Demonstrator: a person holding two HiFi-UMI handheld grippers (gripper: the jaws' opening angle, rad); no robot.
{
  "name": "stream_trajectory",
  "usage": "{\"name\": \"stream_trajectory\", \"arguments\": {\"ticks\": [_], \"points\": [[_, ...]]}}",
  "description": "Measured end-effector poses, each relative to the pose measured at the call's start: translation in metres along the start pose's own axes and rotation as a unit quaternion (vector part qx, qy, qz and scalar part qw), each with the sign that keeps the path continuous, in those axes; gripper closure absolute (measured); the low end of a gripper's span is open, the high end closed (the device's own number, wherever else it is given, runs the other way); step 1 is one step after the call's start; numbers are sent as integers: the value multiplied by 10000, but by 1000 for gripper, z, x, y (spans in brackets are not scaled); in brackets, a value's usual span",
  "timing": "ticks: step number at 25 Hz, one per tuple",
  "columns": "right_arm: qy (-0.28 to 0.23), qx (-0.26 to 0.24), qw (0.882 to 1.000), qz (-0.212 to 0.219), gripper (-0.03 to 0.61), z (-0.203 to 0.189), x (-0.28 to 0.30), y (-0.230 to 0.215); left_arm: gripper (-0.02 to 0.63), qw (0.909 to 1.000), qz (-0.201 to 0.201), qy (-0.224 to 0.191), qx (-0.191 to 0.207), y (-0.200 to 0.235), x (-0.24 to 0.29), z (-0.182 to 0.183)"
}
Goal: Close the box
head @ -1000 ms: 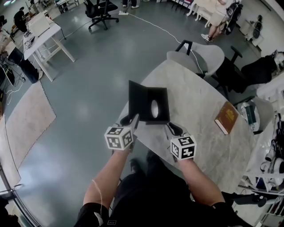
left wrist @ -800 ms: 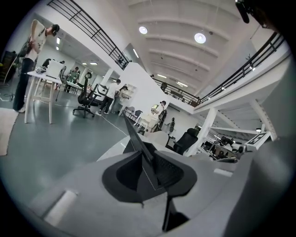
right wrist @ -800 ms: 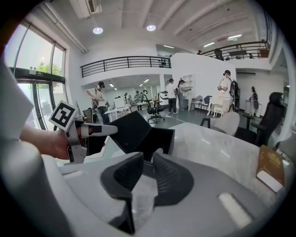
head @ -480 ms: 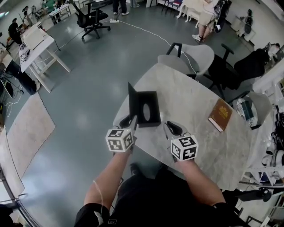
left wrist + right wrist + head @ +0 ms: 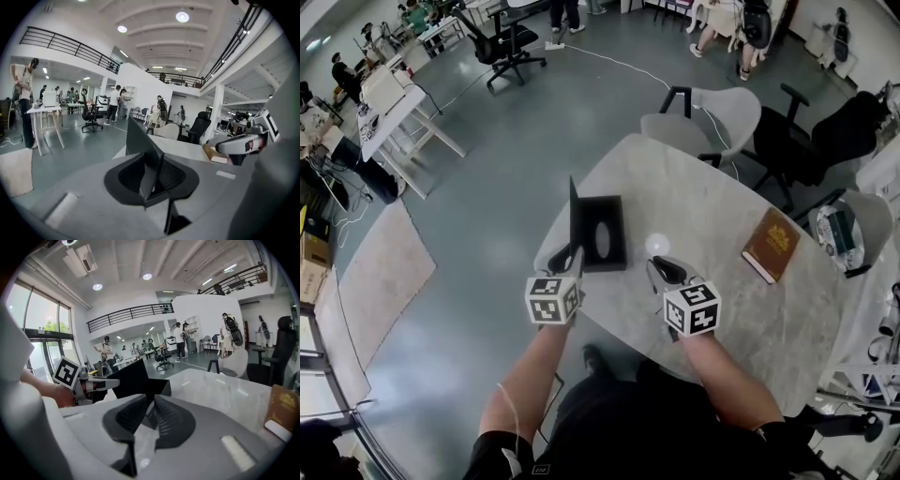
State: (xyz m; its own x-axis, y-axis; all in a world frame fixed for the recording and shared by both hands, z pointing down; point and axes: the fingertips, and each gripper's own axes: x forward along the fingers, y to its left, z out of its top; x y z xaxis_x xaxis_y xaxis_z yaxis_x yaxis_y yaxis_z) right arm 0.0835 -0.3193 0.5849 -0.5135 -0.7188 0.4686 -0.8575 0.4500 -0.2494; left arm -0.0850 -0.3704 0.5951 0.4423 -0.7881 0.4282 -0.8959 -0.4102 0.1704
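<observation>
A black box (image 5: pixel 605 242) lies on the marble table (image 5: pixel 712 206) near its front left edge, with a pale oval showing inside. Its lid (image 5: pixel 575 217) stands upright along the left side. My left gripper (image 5: pixel 578 255) is at the lid's near corner. In the left gripper view the lid (image 5: pixel 140 140) runs between the jaws of the left gripper (image 5: pixel 151 176), which are shut on its edge. My right gripper (image 5: pixel 659 271) hovers just right of the box's near corner and does not touch it. In the right gripper view its jaws (image 5: pixel 147 411) are drawn together with nothing between them, and the box (image 5: pixel 133 378) lies just beyond.
A brown book (image 5: pixel 772 246) lies on the table's right side. Grey chairs (image 5: pixel 712 112) and a black one (image 5: pixel 811 141) stand round the far edge. The table's front edge is close under both grippers. People and desks are far off across the hall.
The lid has swung up from leaning back to the left to standing upright. Both grippers have stayed near the box's front corners.
</observation>
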Motion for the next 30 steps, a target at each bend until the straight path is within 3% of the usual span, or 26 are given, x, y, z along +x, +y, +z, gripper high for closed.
{"name": "stream_trajectory", "arguments": {"ticks": [3,12,21,30], "points": [[-30,84,9999,121,522,1,-2,-11,527,9996,37,108,273,-13,8,0],[15,278,9993,241,522,-9,-6,-34,441,9980,3,357,527,-43,36,-12],[62,544,9984,126,523,-25,-14,-49,342,9864,-170,919,1352,-64,64,-33],[131,656,9978,23,523,-35,-19,-58,295,9781,-173,1177,1710,-70,76,-47]]}}
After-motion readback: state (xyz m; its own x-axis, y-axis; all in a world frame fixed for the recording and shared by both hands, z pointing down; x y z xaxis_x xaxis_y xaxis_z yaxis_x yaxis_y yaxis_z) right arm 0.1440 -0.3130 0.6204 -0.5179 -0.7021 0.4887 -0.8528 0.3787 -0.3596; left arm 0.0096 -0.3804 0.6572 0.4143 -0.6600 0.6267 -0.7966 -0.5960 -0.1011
